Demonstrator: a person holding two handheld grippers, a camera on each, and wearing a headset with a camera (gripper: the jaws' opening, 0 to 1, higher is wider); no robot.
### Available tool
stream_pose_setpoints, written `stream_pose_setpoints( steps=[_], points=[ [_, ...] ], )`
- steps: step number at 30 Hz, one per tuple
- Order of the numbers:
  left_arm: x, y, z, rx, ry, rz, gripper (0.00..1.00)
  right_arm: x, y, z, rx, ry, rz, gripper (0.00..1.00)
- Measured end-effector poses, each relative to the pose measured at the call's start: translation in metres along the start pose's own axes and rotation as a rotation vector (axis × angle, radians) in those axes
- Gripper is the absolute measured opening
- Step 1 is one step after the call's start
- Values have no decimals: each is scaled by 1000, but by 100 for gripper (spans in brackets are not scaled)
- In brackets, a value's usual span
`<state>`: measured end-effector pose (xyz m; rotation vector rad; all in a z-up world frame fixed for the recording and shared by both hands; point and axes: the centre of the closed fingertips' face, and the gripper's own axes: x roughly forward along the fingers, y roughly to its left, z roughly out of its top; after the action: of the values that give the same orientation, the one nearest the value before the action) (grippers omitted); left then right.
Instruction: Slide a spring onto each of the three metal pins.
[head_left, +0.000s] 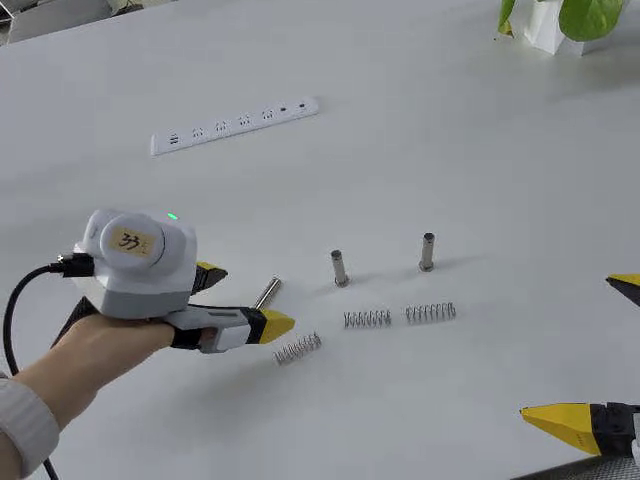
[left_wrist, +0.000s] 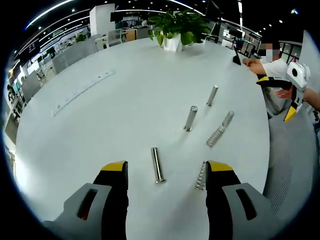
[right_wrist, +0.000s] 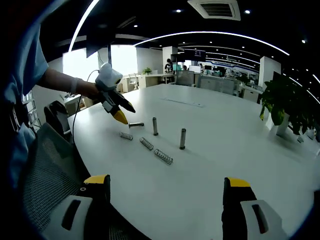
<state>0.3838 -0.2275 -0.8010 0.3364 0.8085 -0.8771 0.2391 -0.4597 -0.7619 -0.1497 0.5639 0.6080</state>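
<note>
White tabletop (head_left: 420, 140) | lower left: our left gripper (head_left: 252, 298), jaws spread either side of a lying pin (head_left: 267, 292) | lower right: right gripper (head_left: 580, 347), spread, empty | mid-frame: three springs (head_left: 367, 318) lying loose; two pins (head_left: 340, 268) upright beyond | step: no spring on yet; we judge next is pinching the lying pin.

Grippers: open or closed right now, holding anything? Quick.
Left gripper: open, holding nothing; the lying pin sits between its jaws, not gripped.
Right gripper: open, holding nothing.
</note>
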Motion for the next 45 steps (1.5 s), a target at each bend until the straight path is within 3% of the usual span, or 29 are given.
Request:
stream_pose_setpoints(
  steps=[11, 18, 30, 45],
  points=[
    [13, 11, -3, 19, 63, 24, 37, -2, 3, -2, 4, 3, 2, 93],
    [22, 14, -6, 22, 92, 28, 31, -3, 3, -2, 12, -2, 3, 92],
    [36, 13, 0, 15, 131, 32, 18, -6, 3, -5, 20, 0, 4, 92],
    [44, 12, 0, -3, 183, 24, 10, -9, -2, -7, 31, -1, -3, 92]
  ],
)
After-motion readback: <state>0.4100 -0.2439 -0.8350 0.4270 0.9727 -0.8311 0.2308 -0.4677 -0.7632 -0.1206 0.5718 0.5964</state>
